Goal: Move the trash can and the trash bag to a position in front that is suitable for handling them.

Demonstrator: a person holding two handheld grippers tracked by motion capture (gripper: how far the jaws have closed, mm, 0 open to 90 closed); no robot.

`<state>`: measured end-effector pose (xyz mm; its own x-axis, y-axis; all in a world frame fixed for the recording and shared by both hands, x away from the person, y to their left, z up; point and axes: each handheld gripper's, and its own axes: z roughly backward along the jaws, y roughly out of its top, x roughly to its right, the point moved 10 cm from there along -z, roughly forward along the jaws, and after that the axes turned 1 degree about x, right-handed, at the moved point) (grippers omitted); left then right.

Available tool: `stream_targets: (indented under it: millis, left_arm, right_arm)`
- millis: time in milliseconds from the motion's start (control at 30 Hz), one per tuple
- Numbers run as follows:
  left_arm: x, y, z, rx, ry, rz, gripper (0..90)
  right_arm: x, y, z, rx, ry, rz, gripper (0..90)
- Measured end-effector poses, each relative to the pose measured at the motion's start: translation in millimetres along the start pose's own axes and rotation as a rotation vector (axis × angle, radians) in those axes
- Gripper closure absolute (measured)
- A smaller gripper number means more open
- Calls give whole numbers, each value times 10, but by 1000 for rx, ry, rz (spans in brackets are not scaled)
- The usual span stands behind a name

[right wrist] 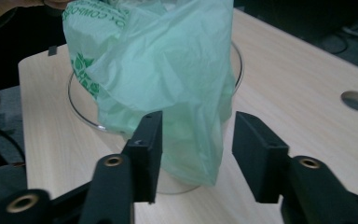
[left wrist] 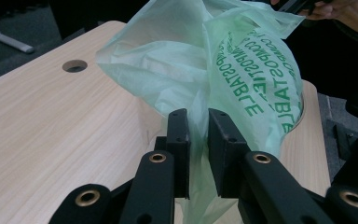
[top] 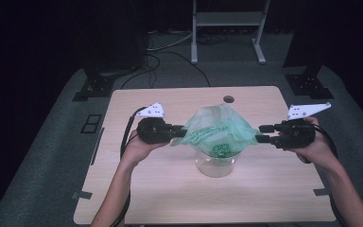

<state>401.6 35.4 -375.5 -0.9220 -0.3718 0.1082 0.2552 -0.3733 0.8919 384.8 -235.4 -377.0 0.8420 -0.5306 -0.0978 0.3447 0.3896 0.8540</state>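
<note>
Left gripper [left wrist: 198,135] pinches the green plastic bag [top: 216,128] draped over the clear glass container [top: 214,164]; right gripper [right wrist: 193,154] stands spread around its far edge. Flimsy, slippery film looks best grasped at bunched edges.

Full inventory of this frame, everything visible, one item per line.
Plastic bag: 1, pale green with green print, draped over the container, stretched between both grippers.
Clear container: 1, transparent, table centre.
Table: 1, light wood, round hole at far edge.
Metal stand: 1, grey, on floor behind table.
Left gripper: 1, black, pinching the bag's edge.
Right gripper: 1, black, jaws apart with bag between, pads not pressing.
Hands: 2, holding the grippers.
</note>
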Motion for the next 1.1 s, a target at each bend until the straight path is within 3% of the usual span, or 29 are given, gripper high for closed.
stream_targets:
  millis: [167, 367, 500, 533, 633, 667, 867, 1100]
  left_arm:
    - [-4, 26, 4, 2, 5, -5, 790]
    - [-6, 43, 11, 3, 10, -5, 790]
    - [-2, 45, 13, 4, 9, -8, 803]
    - [-1, 41, 9, 4, 9, -8, 809]
    - [-4, 19, -5, 0, 8, -2, 837]
    - [-11, 6, -11, -1, 9, 2, 844]
    - [-123, -101, -80, -3, 42, 43, 894]
    - [-228, -240, -203, -18, 57, 101, 895]
  right_arm:
    - [-86, 151, 14, 31, 2, 57, 480]
    - [-260, 194, -65, 20, 42, 138, 471]
    - [-235, 176, -134, -9, -1, 165, 532]
    - [-209, 166, -145, -24, -22, 159, 576]
    - [-117, 120, -180, -63, -68, 134, 844]
    - [-82, 102, -183, -74, -88, 130, 883]
    - [70, -36, -138, -73, -104, 60, 900]
    - [163, -275, -183, -103, -91, 7, 900]
